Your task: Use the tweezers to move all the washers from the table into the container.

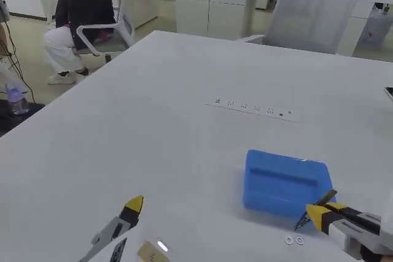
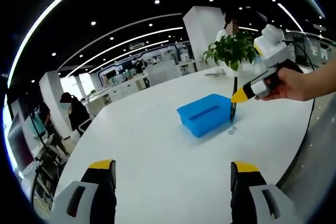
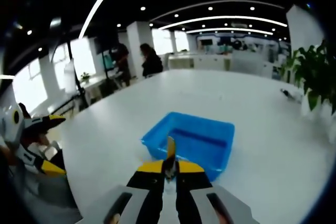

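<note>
apparently the task is standing near its beginning, or at least not at its end; two small washers [image 1: 288, 240] are lying on the white worktop [image 1: 153, 127], side by side and just beside the near wall of the blue container [image 1: 285, 182], on the side toward the person; they are not yet inside it; the inside of the container, as the right gripper view is showing it, is looking plain blue, and i am not making out any washer in there, though such small things could be escaping me; the right hand-held gripper [image 3: 168, 167] is pressing its jaws together on the tweezers [image 3: 170, 152], which are sticking forward from between the yellow tips; in the head view the points of the tweezers are hovering just above the two washers, near them but, as far as i can tell, not touching; the left hand-held gripper [image 2: 173, 167] is hovering well apart from all this, its jaws standing wide apart with nothing between them; so i am judging that both visible washers are waiting to be picked, one by one, and dropped over the wall into the container; whether more washers are lying elsewhere, i cannot tell
</note>
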Motion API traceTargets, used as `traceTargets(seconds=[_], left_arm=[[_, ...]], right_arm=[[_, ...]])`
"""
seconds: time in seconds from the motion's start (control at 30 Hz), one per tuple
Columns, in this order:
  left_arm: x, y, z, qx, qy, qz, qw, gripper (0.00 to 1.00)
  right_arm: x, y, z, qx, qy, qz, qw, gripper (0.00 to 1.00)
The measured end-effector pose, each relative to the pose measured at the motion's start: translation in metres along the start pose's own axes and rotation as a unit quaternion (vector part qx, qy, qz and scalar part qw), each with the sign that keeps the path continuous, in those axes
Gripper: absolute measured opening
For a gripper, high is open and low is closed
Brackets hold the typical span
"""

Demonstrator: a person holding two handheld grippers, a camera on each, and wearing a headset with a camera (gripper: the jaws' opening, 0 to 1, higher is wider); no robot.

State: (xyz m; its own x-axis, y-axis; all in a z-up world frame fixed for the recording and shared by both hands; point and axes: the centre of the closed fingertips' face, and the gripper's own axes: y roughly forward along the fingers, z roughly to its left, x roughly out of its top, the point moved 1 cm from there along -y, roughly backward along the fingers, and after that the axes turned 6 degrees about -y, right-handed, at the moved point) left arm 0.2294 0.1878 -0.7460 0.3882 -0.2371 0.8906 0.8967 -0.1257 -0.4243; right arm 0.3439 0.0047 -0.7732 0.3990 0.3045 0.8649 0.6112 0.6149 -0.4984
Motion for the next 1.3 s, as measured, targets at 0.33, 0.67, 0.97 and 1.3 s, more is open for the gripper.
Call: traceTargets(seconds=[0.33,0.67,0.97,1.3], left_arm=[[0.001,-0.001,0.004,0.007,-0.016,-0.001,0.9998,0.93],[-0.002,-0.001,0.003,0.003,-0.016,0.009,0.9998,0.92],[-0.004,0.000,0.004,0.007,-0.014,0.014,0.9998,0.91],[-0.006,0.001,0.001,0.002,-0.007,0.020,0.9998,0.91]], right_arm=[[-0.017,0.016,-0.003,-0.002,0.000,0.020,0.9998,0.04],[-0.016,0.018,0.003,-0.007,-0.031,0.018,0.9994,0.04],[-0.016,0.016,0.004,-0.025,-0.041,0.011,0.9988,0.03],[-0.010,0.013,0.009,-0.004,-0.010,0.018,0.9998,0.03]])
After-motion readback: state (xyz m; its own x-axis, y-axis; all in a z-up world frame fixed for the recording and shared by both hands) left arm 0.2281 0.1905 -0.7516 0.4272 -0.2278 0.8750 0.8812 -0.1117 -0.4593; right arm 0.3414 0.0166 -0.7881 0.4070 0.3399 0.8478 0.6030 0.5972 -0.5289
